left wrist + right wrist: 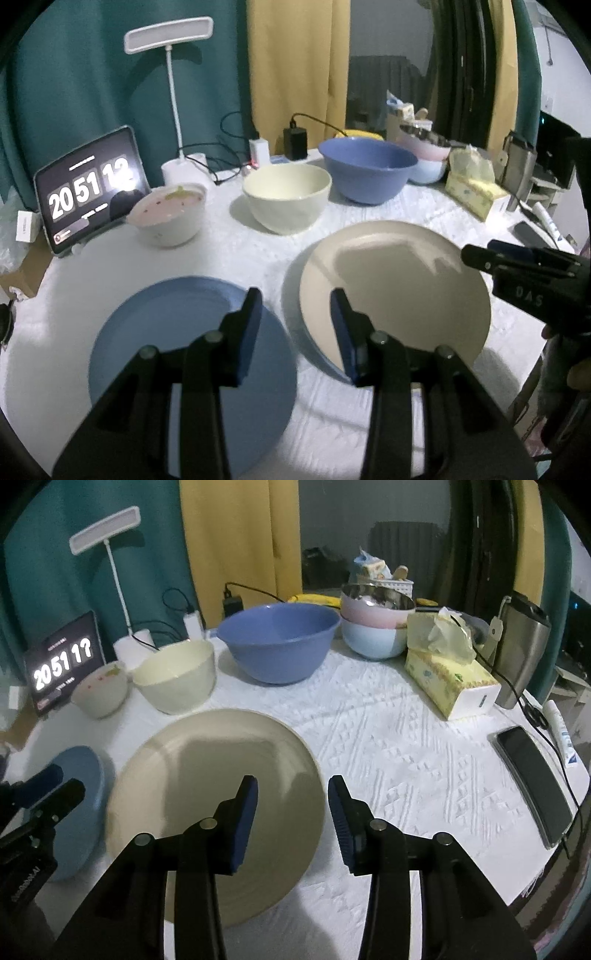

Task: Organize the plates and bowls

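A blue plate (pixel 177 350) and a beige plate (pixel 399 288) lie side by side on the white table. My left gripper (pixel 295 295) hovers open over the gap between them, with nothing in its jaws. My right gripper (pixel 293 781) is open and empty too, above the right rim of the beige plate (pixel 207 786). Behind the plates stand a small white bowl with a pink inside (pixel 170 218), a cream bowl (pixel 286 197) and a large blue bowl (pixel 365 170). A pink bowl sits stacked in a light-blue one (pixel 373 627) at the back right.
A tissue box (pixel 450 683), a steel flask (pixel 521 646), a phone (pixel 532 786) and a tube lie on the table's right side. A tablet showing a clock (pixel 88 188), a desk lamp (pixel 173 110) and chargers with cables stand at the back left.
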Motion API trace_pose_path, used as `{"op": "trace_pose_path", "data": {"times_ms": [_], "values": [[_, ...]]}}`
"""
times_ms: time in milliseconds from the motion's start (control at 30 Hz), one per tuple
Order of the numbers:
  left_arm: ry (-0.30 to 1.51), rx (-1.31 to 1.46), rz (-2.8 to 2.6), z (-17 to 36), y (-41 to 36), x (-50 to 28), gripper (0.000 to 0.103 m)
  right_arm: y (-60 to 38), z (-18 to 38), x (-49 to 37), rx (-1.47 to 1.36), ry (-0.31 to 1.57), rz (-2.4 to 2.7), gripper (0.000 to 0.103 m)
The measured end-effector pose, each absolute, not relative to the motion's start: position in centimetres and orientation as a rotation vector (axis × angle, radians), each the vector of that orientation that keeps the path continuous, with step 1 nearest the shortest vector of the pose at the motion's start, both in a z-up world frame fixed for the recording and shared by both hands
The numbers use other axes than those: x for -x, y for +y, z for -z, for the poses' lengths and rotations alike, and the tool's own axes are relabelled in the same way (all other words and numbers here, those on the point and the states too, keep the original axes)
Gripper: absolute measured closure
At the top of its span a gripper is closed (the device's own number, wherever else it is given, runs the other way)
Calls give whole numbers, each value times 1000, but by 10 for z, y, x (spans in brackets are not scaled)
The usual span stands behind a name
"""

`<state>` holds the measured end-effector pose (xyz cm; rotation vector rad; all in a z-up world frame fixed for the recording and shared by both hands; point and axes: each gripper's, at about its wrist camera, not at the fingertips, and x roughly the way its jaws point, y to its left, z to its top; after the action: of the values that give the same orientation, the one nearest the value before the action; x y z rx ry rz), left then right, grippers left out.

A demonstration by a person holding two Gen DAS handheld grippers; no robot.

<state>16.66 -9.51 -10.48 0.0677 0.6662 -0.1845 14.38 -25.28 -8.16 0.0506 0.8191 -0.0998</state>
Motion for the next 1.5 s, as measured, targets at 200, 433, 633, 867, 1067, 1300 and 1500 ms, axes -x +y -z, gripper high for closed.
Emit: {"op": "trace_pose_path", "data": {"times_ms": [200, 433, 633, 867, 1067, 1300, 1500], "values": [[615, -44, 175, 93, -73, -156, 62, -230, 65, -140, -20, 784, 83, 60], [580, -1, 151, 86, -42, -153, 57, -199, 58, -144, 18, 774, 61, 60], [565, 16, 133, 87, -20, -150, 56, -176, 57, -147, 43, 771, 45, 60], [572, 14, 106, 93, 6, -150, 56, -151, 62, -154, 77, 786, 26, 60], [580, 22, 81, 100, 26, -150, 56, -133, 69, -158, 93, 804, 15, 60], [602, 32, 35, 112, 51, -149, 56, -113, 82, -162, 112, 835, -12, 60], [628, 50, -2, 124, 72, -146, 56, -94, 95, -167, 124, 868, -47, 60]]}}
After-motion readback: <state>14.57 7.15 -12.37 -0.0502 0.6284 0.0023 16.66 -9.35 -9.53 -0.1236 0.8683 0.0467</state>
